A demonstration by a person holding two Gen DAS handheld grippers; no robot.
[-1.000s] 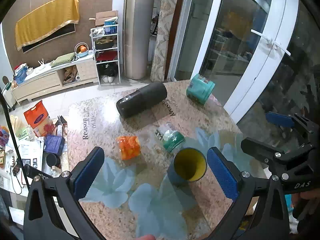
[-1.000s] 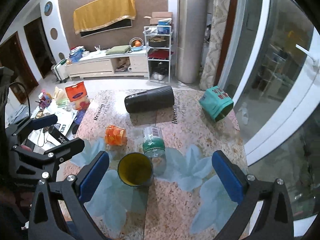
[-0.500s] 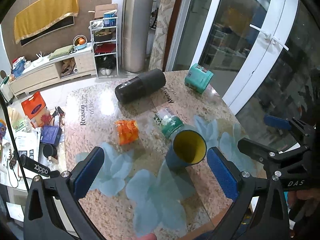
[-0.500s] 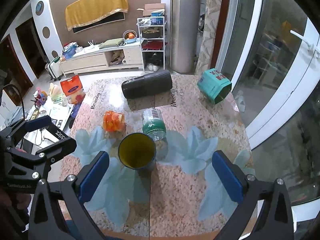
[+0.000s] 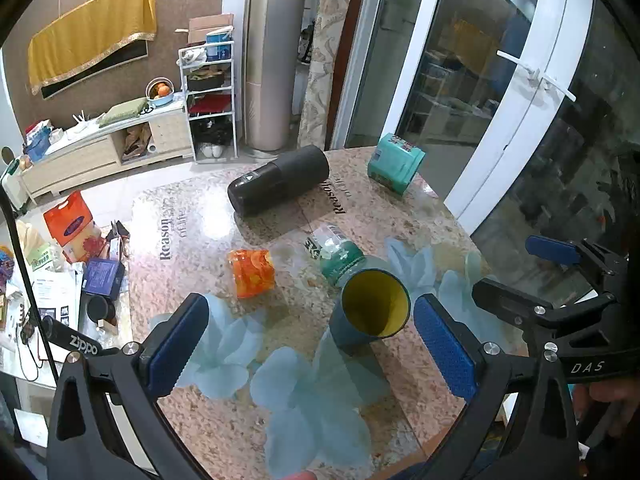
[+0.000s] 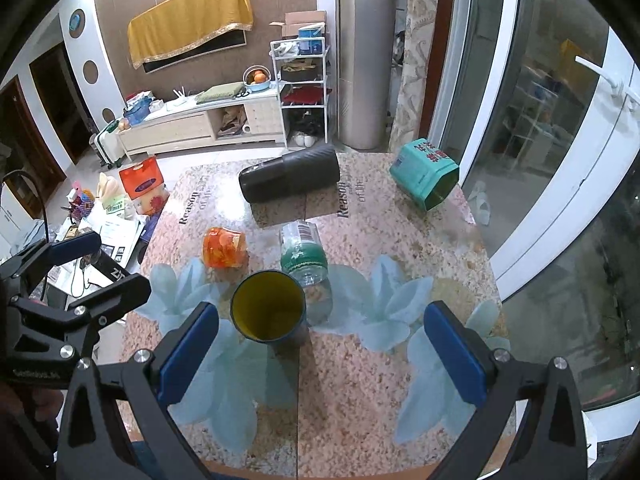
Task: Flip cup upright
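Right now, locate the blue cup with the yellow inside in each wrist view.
Left wrist: the blue cup sits right of centre, near the right finger.
Right wrist: the blue cup sits left of centre, near the left finger.
Shared landmark: the green-labelled bottle lies just behind it.

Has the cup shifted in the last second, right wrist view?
No. The cup stands just in front of the green-capped bottle, same as before; only the camera has shifted.
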